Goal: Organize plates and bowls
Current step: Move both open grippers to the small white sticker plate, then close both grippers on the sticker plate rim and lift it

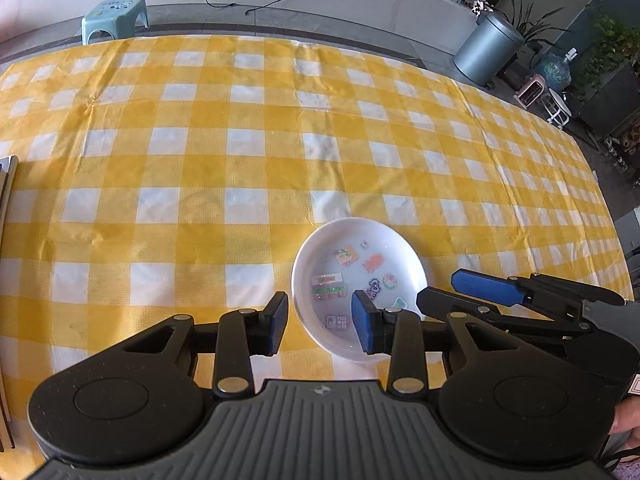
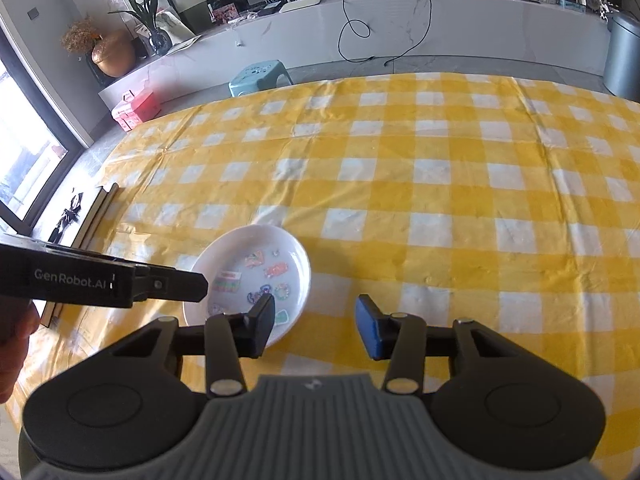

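Note:
A white plate (image 1: 384,240) (image 2: 256,240) with colourful stickers inside lies flat on the yellow checked tablecloth (image 1: 240,152) (image 2: 440,200). My left gripper (image 1: 320,322) straddles the plate's left rim, one finger outside it and the blue-padded finger (image 1: 366,324) over the inside; the jaws stand apart and no pad presses the plate. My right gripper (image 2: 316,328) straddles the opposite rim the same way, open, with its black finger (image 2: 262,324) above the plate. Each gripper shows in the other's view, the right gripper (image 1: 438,290) and the left gripper (image 2: 200,286).
A dark wooden-edged board (image 1: 8,200) (image 2: 100,208) lies at the table's left end. Beyond the far edge stand a teal stool (image 1: 114,16) (image 2: 260,74) and a grey bin (image 1: 488,52) (image 2: 622,52). A hand (image 2: 16,344) holds the left gripper.

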Tool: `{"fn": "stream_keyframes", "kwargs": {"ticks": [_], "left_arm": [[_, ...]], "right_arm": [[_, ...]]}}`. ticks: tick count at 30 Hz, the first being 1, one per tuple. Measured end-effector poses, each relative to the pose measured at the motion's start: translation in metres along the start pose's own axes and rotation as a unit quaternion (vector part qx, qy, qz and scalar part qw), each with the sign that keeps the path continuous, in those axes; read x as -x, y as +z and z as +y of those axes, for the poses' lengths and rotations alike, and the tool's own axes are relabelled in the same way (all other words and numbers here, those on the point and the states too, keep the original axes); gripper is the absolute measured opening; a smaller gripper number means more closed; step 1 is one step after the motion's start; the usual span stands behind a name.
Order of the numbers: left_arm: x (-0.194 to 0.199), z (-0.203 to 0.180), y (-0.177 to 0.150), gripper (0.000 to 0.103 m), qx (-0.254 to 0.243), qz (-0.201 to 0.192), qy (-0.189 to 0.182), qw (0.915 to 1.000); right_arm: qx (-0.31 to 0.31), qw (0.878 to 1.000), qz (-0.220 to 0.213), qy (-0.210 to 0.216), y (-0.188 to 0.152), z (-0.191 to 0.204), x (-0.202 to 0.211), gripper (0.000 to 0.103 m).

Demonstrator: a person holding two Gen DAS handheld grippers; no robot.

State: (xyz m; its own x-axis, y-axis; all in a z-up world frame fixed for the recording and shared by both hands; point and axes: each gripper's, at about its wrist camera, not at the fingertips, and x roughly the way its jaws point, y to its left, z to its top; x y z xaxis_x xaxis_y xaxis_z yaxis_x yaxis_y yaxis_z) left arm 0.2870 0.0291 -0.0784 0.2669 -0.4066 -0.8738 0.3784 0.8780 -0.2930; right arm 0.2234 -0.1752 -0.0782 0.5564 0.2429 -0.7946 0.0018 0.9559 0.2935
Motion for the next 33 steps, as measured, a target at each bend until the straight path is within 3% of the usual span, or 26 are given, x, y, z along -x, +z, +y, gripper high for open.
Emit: {"fn": "stream_keyframes", "kwargs": {"ticks": [6,10,20,33], "left_arm": [[-0.011,0.001,0.000,0.019,0.005,0.009,0.003,0.9999],[-0.013,0.003,-0.002,0.007,0.006,0.007,0.009,0.9999],[0.012,-0.016,-0.001,0.005,0.003,-0.019,0.012,0.9997],[0.081,-0.101,-0.038,0.002,-0.026,-0.082,0.024,0.9960]], "right_arm": [[-0.008,1.000,0.007,0.000,0.000,0.005,-0.013,0.027],[-0.011,1.000,0.009,-0.011,0.000,0.006,-0.016,0.006],[-0.013,1.000,-0.004,-0.019,-0.001,0.006,0.007,0.004],[-0.055,0.996,-0.069,0.000,-0.036,-0.014,0.111,0.002]]}}
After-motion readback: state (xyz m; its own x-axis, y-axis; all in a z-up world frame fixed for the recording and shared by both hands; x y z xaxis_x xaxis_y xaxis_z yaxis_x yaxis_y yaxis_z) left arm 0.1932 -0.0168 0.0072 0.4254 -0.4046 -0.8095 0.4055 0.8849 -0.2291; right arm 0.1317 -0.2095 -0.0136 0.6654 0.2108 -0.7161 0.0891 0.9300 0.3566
